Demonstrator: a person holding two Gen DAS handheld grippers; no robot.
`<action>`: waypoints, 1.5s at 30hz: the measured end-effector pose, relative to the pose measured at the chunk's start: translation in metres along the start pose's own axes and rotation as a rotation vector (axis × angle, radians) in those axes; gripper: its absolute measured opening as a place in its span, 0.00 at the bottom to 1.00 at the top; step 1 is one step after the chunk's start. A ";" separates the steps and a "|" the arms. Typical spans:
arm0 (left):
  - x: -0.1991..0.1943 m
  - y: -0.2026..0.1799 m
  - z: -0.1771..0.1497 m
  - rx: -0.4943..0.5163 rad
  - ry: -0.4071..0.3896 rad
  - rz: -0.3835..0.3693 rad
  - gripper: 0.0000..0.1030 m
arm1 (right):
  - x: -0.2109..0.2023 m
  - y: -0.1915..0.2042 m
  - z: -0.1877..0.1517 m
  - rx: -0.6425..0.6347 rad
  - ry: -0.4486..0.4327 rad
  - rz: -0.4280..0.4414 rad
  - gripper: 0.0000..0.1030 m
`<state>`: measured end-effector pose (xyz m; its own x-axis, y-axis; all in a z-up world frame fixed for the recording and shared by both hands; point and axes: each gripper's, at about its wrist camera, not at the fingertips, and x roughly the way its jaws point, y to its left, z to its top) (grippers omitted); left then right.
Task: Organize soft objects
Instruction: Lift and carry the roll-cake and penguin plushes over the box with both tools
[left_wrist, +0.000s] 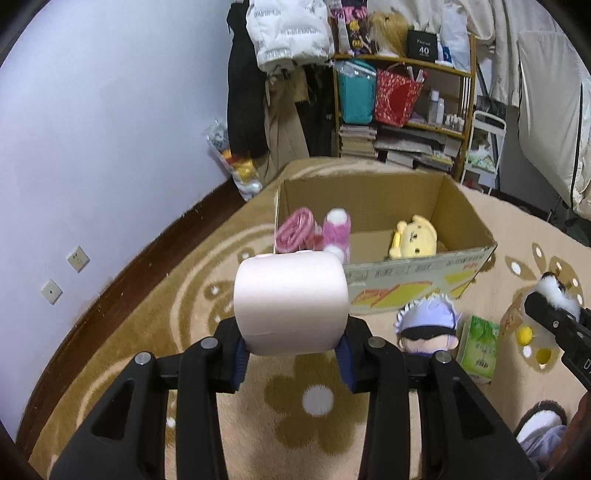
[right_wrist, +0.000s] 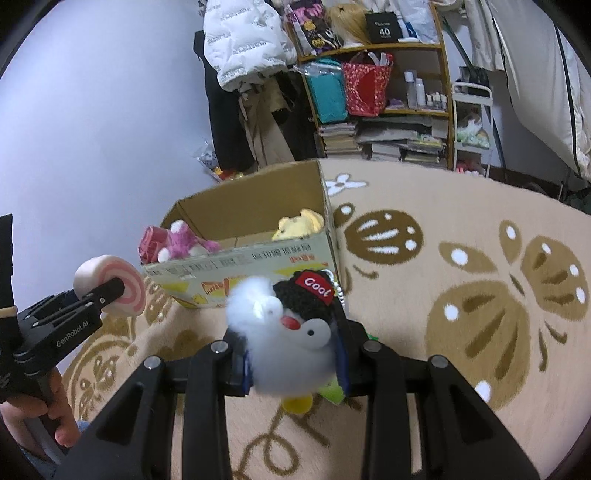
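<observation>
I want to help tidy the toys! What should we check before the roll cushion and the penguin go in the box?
1. Left gripper shut on the pink swirl-roll plush: ok.
2. Right gripper shut on the penguin plush: ok.
3. Cardboard box open on top: ok.
4. Free room in the box between the pink plush toy and the yellow plush: ok.
5. Both toys already above the box: not ok, they are in front of it.
6. Penguin's bead chain hanging clear: cannot tell.

"Cool" is stitched on the red patch (right_wrist: 317, 283) of the penguin plush's cap; "GenRobot.AI" is printed on the left gripper (right_wrist: 122, 288); "40" is shown on the black box (right_wrist: 382, 27) at twelve o'clock.
</observation>
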<state>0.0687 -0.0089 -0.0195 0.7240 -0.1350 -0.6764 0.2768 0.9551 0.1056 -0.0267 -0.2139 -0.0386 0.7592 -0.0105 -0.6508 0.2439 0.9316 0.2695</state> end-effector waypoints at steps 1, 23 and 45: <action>-0.002 0.001 0.002 0.000 -0.010 0.000 0.36 | -0.002 0.001 0.003 -0.001 -0.013 0.007 0.34; -0.016 0.019 0.079 -0.047 -0.214 -0.024 0.36 | 0.009 0.035 0.094 -0.168 -0.152 0.051 0.34; 0.043 -0.028 0.090 0.039 -0.189 -0.147 0.37 | 0.085 0.026 0.103 -0.201 -0.090 0.092 0.35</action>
<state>0.1490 -0.0648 0.0136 0.7785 -0.3219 -0.5388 0.4090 0.9113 0.0466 0.1067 -0.2277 -0.0142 0.8258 0.0541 -0.5614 0.0526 0.9837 0.1721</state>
